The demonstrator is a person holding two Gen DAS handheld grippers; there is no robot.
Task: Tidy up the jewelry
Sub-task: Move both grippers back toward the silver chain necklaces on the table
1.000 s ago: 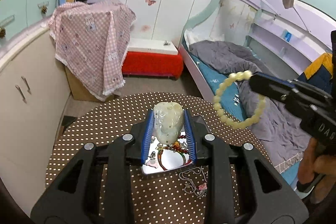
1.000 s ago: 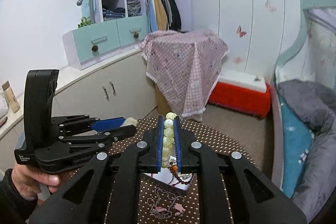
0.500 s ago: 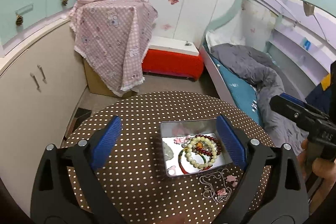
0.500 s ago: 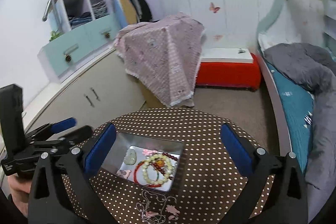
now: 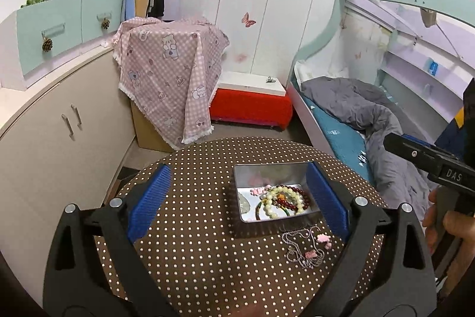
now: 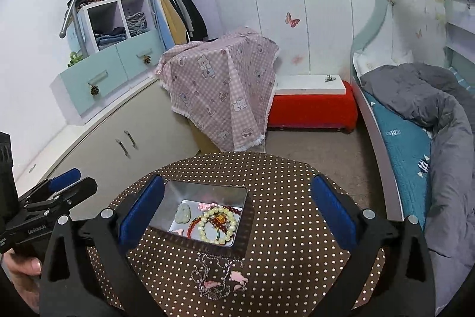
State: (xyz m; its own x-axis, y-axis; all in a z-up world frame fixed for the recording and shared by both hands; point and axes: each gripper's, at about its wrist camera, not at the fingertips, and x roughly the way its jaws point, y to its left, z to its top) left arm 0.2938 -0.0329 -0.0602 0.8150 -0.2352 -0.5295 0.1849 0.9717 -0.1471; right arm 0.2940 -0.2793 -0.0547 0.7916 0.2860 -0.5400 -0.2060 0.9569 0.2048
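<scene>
A silver metal tin [image 5: 268,172] [image 6: 207,192] sits on the round brown polka-dot table [image 5: 193,228] [image 6: 282,213]. Inside lie a cream bead bracelet [image 5: 283,202] [image 6: 216,225], a dark red bead bracelet [image 5: 299,195], a red-green bangle [image 6: 194,225] and a pale jade pendant [image 6: 183,213]. A silver chain with pink charms [image 5: 305,248] [image 6: 219,278] lies on the table in front of the tin. My left gripper [image 5: 237,198] is open and empty above the table. My right gripper [image 6: 237,210] is open and empty over the tin.
A bed with a grey duvet [image 5: 371,115] stands at the right. A cream cabinet [image 5: 59,124] runs along the left. A box under a pink checked cloth [image 5: 172,73] and a red bench [image 5: 249,106] stand behind the table.
One second ago my left gripper held the jade pendant and my right held the cream bracelet. Both now lie in the tin, and both grippers have opened and drawn back.
</scene>
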